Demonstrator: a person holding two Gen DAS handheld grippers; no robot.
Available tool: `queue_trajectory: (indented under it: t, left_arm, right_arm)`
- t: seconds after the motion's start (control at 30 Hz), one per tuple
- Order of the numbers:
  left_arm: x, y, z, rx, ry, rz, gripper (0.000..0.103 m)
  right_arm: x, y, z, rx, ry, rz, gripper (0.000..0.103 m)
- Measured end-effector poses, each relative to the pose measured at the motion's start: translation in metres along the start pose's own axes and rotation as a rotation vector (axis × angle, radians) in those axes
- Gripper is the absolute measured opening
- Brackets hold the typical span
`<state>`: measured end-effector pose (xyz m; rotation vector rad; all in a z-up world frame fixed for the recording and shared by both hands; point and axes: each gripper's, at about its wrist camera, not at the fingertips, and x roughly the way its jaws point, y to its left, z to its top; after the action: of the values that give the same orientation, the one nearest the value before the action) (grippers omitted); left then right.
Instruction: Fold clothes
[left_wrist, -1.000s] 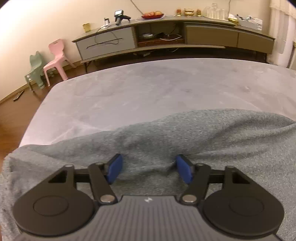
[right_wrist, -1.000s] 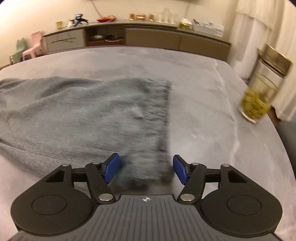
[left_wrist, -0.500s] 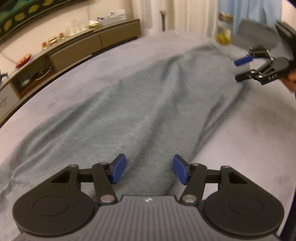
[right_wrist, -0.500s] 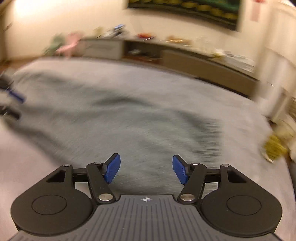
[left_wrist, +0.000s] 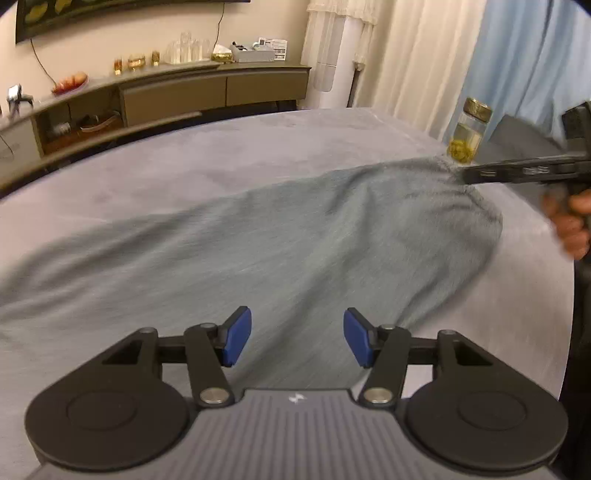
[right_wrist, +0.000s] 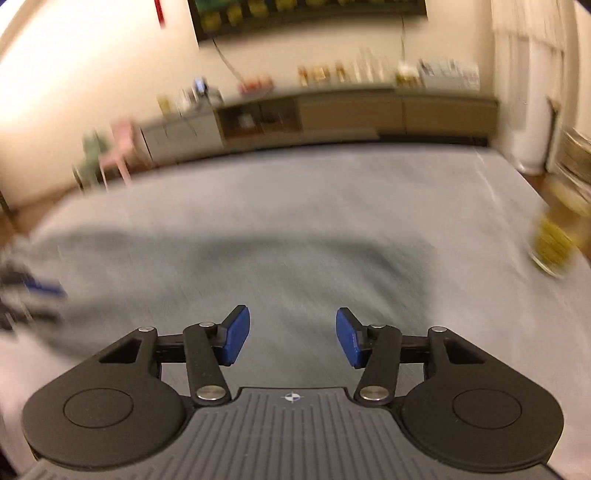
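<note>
A grey knit garment lies spread lengthwise over the grey bed cover. My left gripper hovers over its near part, open, with only cloth below the blue pads. In the left wrist view my right gripper shows edge-on at the garment's far right end, held by a hand. The right wrist view is blurred. There my right gripper is over the garment, its jaws closing, the pads apart with nothing pinched between them. My left gripper is a smear at the left edge.
A glass jar with a gold lid stands at the bed's far right, near the garment's end, and appears again as the jar. A long low cabinet with glassware lines the wall. Curtains hang to the right.
The left view has swung right, from the chairs and cabinet to the curtains, bringing the right gripper into sight. The right view has turned left and risen; its pads stand slightly closer together.
</note>
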<state>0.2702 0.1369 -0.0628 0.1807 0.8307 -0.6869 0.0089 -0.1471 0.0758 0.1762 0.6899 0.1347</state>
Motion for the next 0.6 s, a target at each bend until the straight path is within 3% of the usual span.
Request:
queue_trajectory:
  t: [0.13,0.23,0.27,0.3,0.37,0.43,0.5,0.6]
  left_arm:
    - [0.021,-0.024,-0.009,0.031,0.034,0.011,0.056]
    - [0.018,-0.045,-0.024,0.102,0.052,0.033,0.062]
    - [0.013,-0.048,-0.024,0.107,0.064,0.018,0.060]
    - [0.007,-0.045,-0.023,0.095,0.067,-0.012,0.054]
    - [-0.013,-0.030,-0.019,0.071,0.032,-0.050,0.052]
    - [-0.044,0.001,-0.014,0.043,-0.059,0.011,0.052]
    - [-0.072,0.053,-0.011,-0.042,-0.119,0.123,0.054]
    - [-0.086,0.142,-0.021,-0.201,-0.098,0.332,0.052]
  right_arm:
    - [0.075,0.053,0.013,-0.055,0.061,-0.013,0.054]
    - [0.109,0.060,0.021,-0.105,0.100,-0.163,0.053]
    - [0.120,0.063,0.024,-0.121,0.113,-0.212,0.062]
    - [0.132,0.065,0.027,-0.138,0.126,-0.262,0.062]
    - [0.142,0.063,0.031,-0.136,0.131,-0.333,0.063]
    - [0.141,0.059,0.034,-0.113,0.120,-0.372,0.059]
    - [0.121,0.077,0.030,-0.115,0.099,-0.278,0.058]
    - [0.091,0.103,0.023,-0.120,0.073,-0.136,0.058]
